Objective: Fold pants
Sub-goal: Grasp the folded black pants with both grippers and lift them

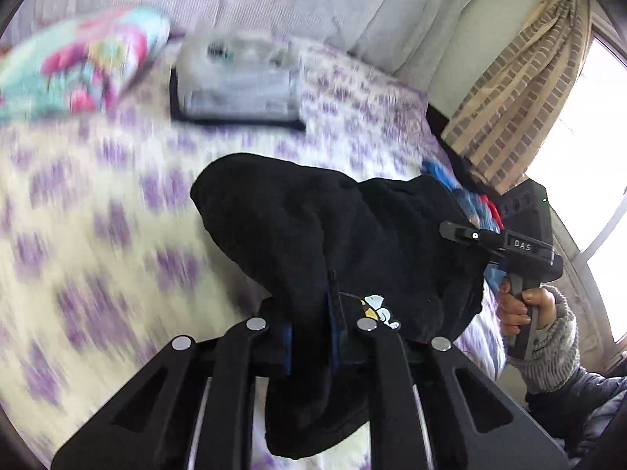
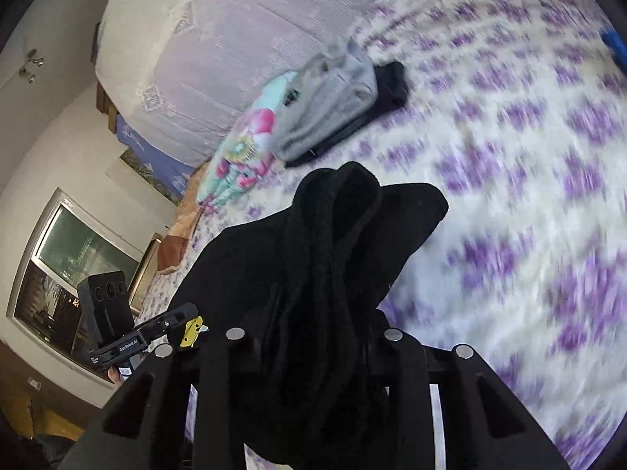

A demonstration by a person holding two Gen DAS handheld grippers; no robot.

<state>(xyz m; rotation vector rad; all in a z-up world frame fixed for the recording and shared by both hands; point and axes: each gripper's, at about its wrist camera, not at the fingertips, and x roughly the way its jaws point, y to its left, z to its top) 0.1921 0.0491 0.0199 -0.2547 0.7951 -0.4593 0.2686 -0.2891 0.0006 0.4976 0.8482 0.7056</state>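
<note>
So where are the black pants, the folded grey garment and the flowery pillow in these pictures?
black pants (image 1: pixel 313 227): left wrist view, bunched fabric above the gripper.
folded grey garment (image 2: pixel 333 105): right wrist view, middle of its top.
flowery pillow (image 1: pixel 78 62): left wrist view, its patterned face.

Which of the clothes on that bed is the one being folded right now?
On the purple-flowered bedspread, it is the black fleece pants, bunched between both grippers. The grey folded garment lies flat farther back; only the pants carry a small cartoon patch.
</note>
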